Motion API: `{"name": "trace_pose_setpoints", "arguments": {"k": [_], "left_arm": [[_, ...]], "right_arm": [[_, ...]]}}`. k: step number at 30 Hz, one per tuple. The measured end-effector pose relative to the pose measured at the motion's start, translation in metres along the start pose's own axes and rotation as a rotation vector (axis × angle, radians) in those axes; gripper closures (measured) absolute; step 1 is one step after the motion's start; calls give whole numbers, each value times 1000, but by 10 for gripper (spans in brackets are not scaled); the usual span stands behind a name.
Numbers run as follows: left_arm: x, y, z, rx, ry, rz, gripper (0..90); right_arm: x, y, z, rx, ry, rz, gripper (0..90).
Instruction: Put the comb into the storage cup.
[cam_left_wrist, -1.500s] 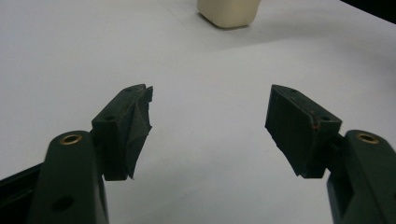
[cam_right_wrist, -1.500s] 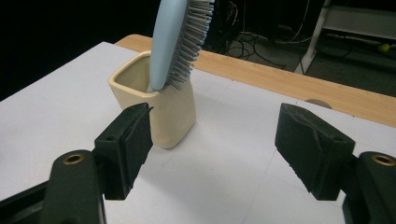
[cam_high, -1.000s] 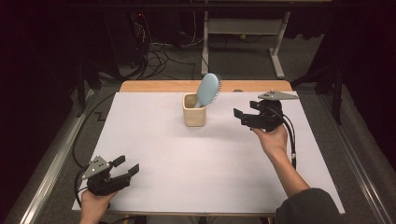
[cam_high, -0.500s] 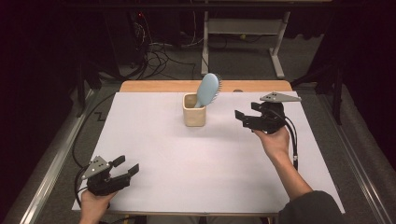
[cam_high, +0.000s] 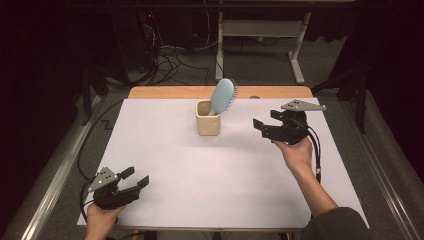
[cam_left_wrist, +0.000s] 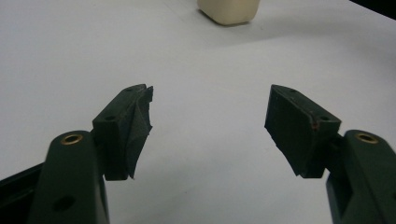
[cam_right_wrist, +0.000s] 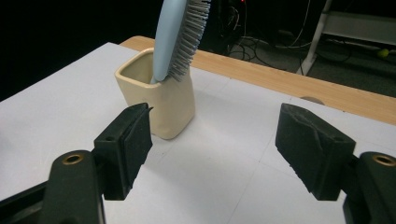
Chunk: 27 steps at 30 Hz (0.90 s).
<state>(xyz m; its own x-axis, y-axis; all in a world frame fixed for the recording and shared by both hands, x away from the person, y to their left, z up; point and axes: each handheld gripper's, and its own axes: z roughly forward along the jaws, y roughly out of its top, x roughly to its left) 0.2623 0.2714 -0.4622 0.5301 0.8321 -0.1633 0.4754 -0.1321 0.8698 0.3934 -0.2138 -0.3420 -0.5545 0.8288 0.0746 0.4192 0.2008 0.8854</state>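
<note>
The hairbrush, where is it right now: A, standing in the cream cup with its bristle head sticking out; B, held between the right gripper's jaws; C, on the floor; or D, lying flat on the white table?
A: the blue hairbrush stands handle-down in the cream cup, its bristle head leaning out above the rim.

The white table top (cam_high: 210, 180) lies bare between the two grippers. One obstacle stands at the far middle: a cream cup (cam_high: 208, 119) with a blue hairbrush (cam_high: 222, 96) leaning out rightward, near the right gripper (cam_high: 264, 127).
</note>
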Motion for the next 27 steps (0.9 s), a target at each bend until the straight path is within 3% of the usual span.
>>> {"name": "trace_pose_setpoints", "arguments": {"k": [27], "left_arm": [[-1, 0, -1, -1, 5, 5, 319]], "right_arm": [[-5, -12, -14, -19, 1, 14, 275]]}}
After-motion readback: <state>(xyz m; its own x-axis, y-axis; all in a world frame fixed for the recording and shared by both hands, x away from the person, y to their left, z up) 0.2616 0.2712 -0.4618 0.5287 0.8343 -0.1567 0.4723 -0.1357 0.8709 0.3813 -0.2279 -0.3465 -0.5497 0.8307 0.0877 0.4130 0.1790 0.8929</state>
